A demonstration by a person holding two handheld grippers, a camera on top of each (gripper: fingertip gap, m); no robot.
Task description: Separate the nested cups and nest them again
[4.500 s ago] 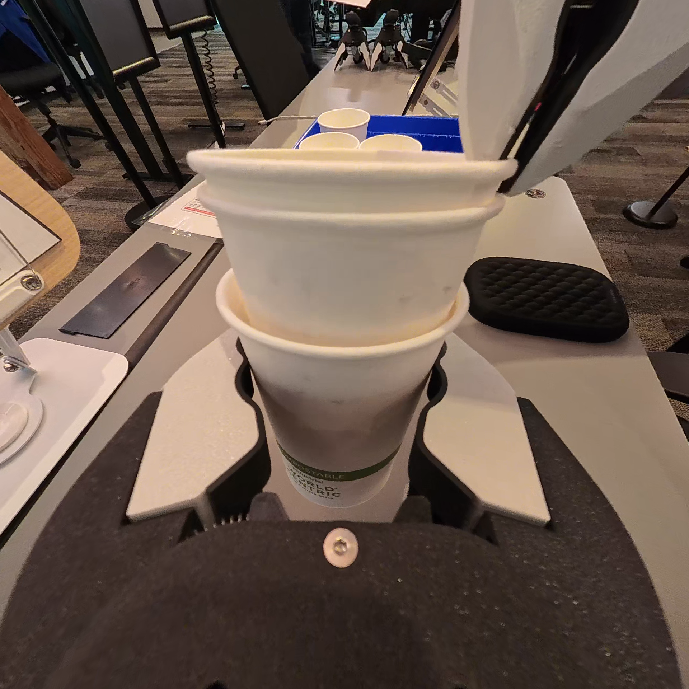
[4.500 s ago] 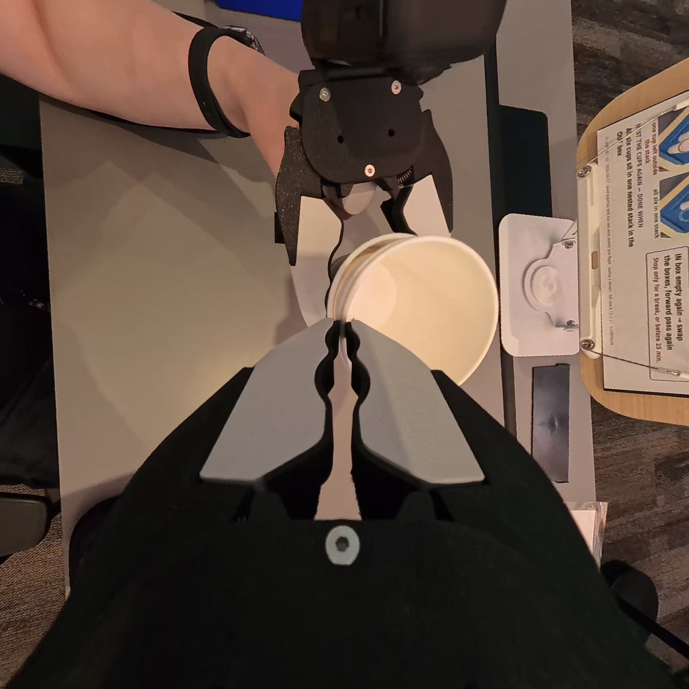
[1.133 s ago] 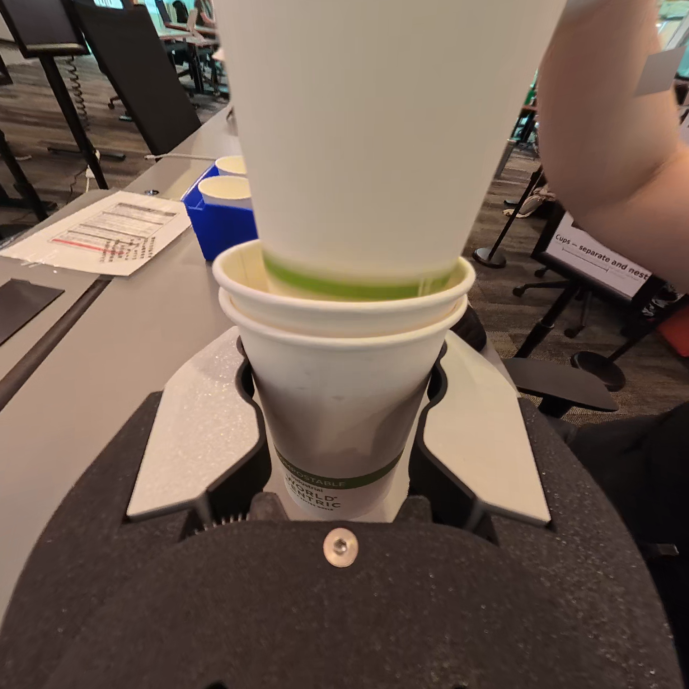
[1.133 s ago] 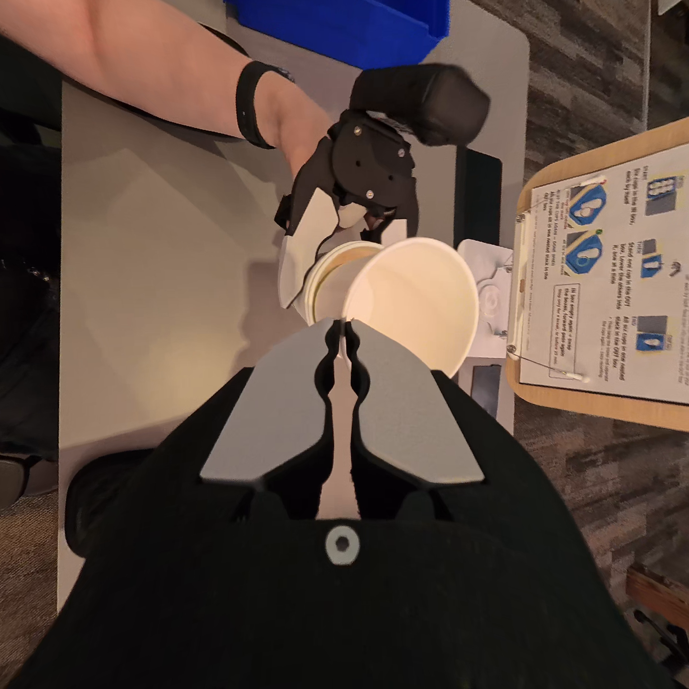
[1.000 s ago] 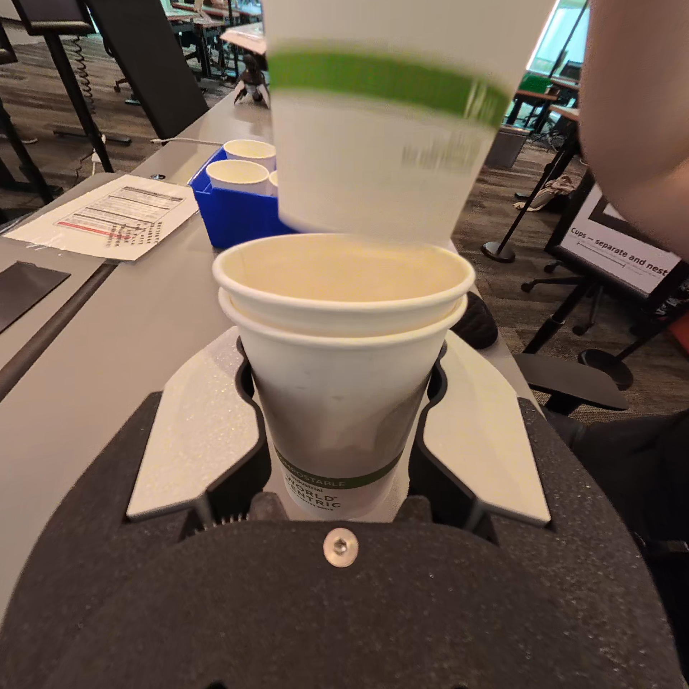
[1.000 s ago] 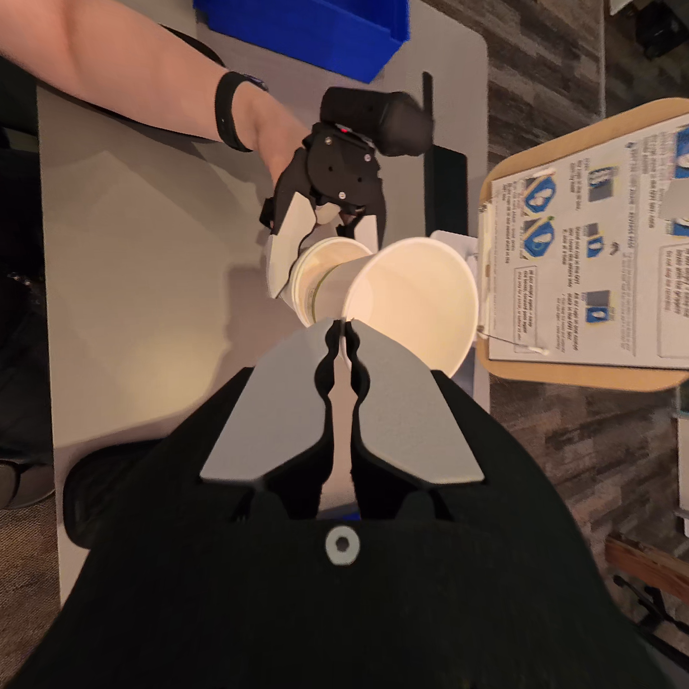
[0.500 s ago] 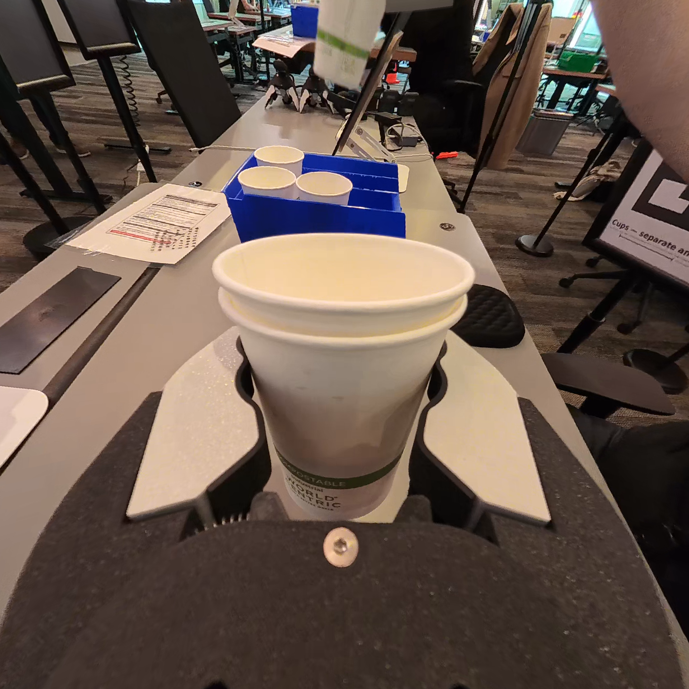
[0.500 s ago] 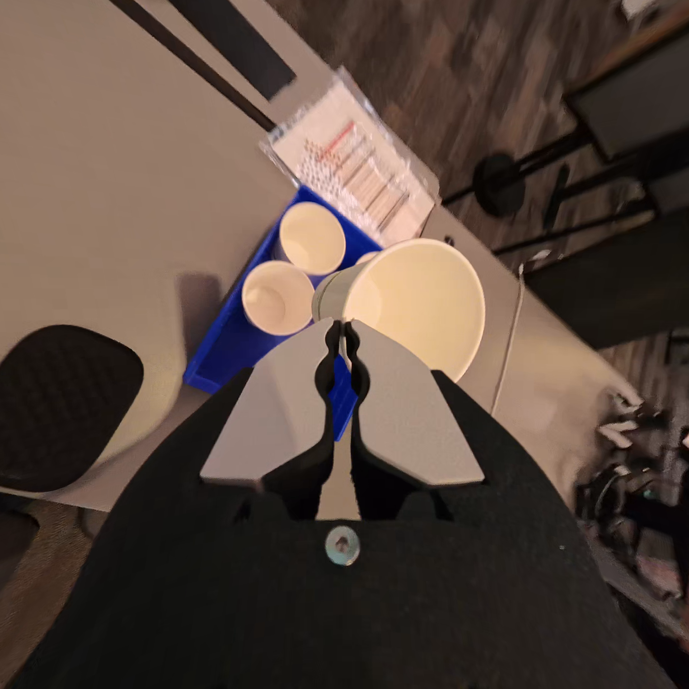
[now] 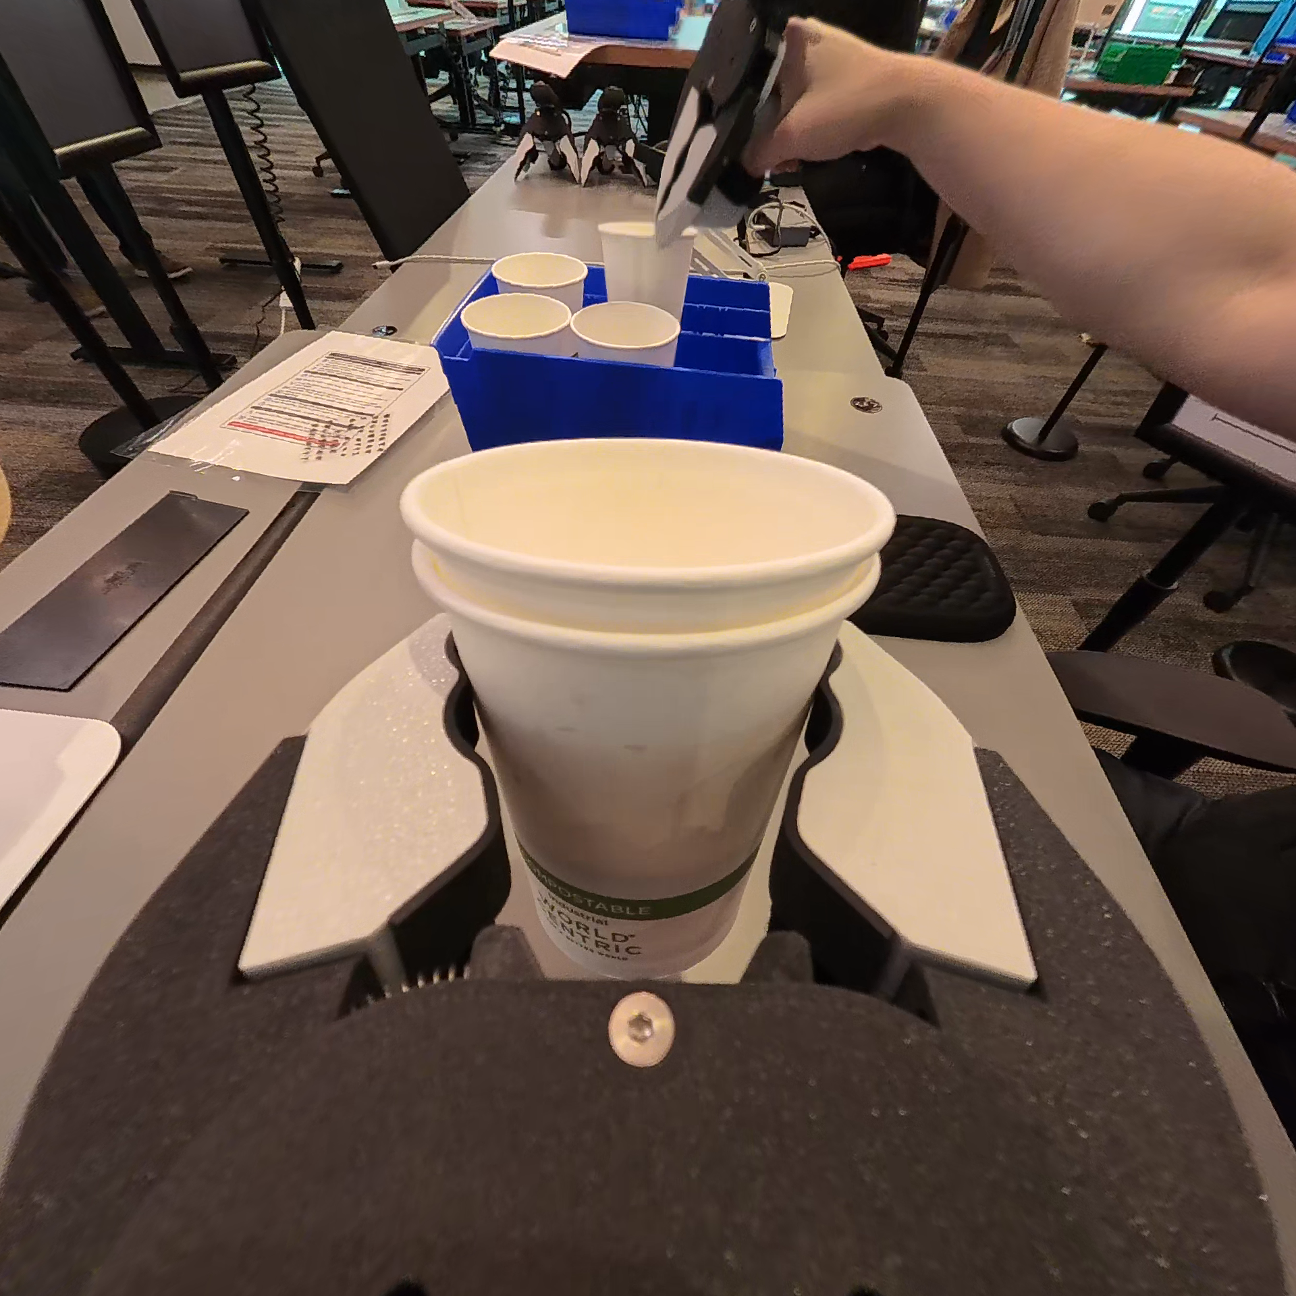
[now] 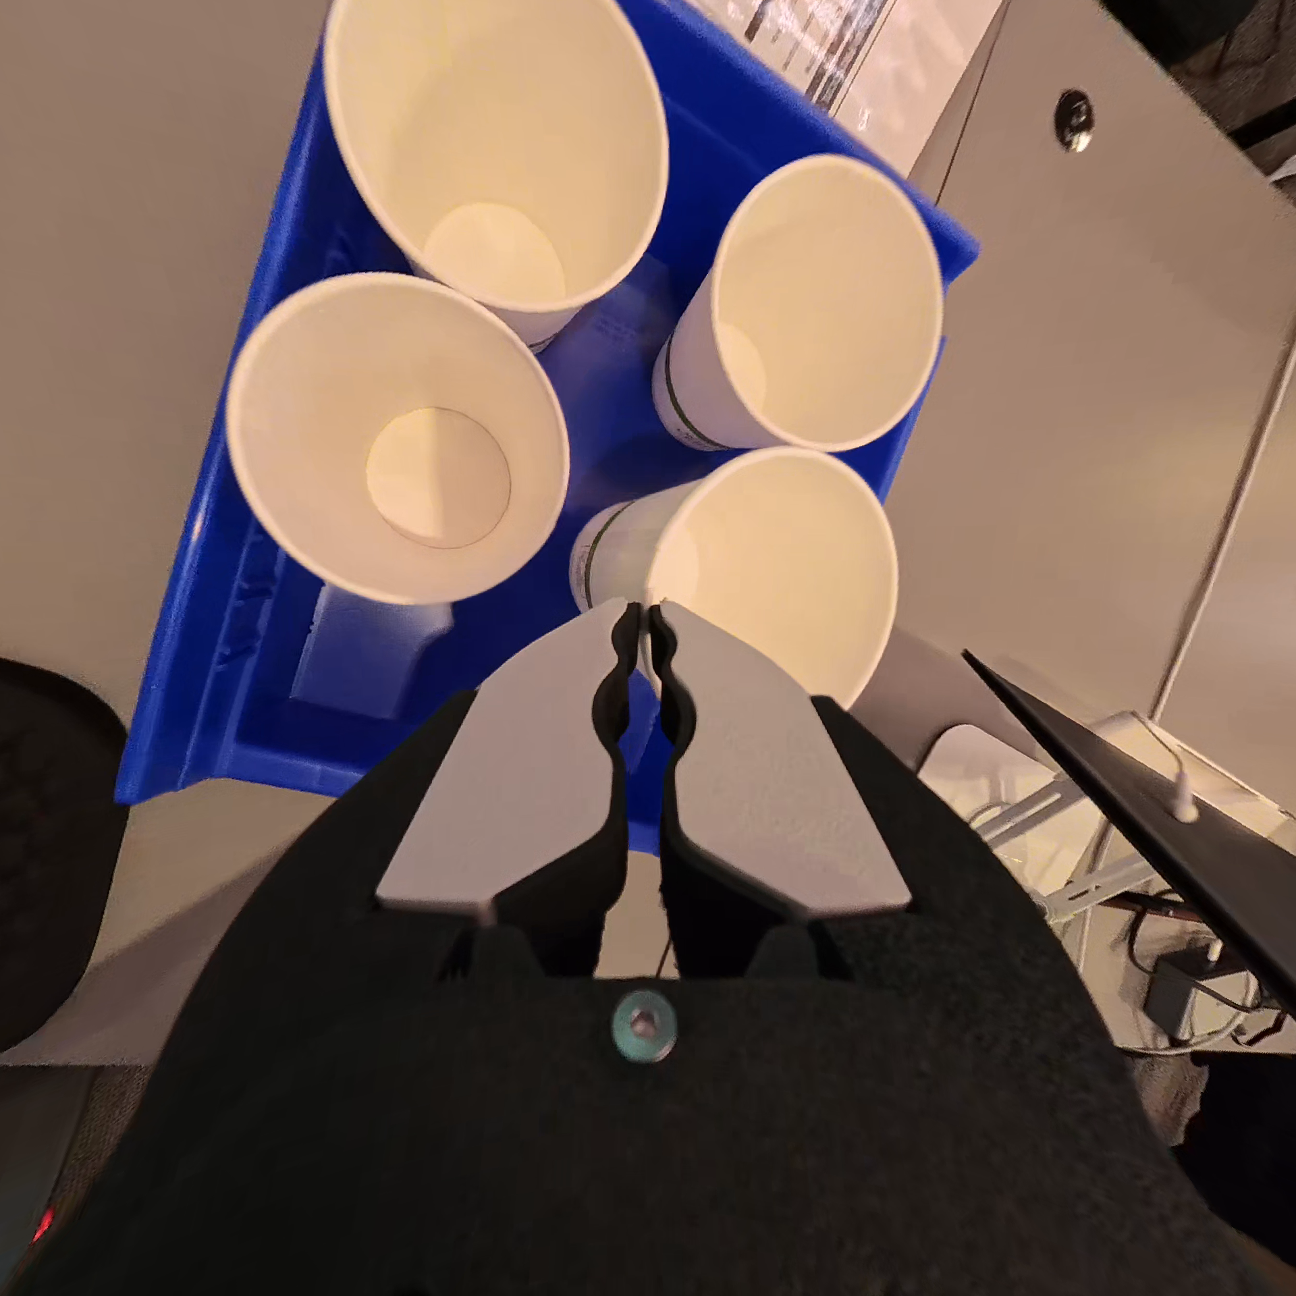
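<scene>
The left tongs (image 9: 642,757) squeeze two nested cups (image 9: 645,673). The right tongs (image 10: 644,609) pinch one cup (image 10: 778,568) over the blue bin (image 10: 231,631) at the table's far end.

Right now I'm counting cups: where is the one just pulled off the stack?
In the right wrist view the cup hangs by its rim from the right tongs over the blue bin, beside three cups standing there.

- Bottom of the held cup (image 10: 771,568) hidden behind its own wall; whether touching the blue bin (image 10: 231,631) could not be told.
- Base of the nested cups (image 9: 638,736) hidden behind the left gripper (image 9: 642,792).
- Forearm (image 9: 1094,231) cut off at the right edge.
</scene>
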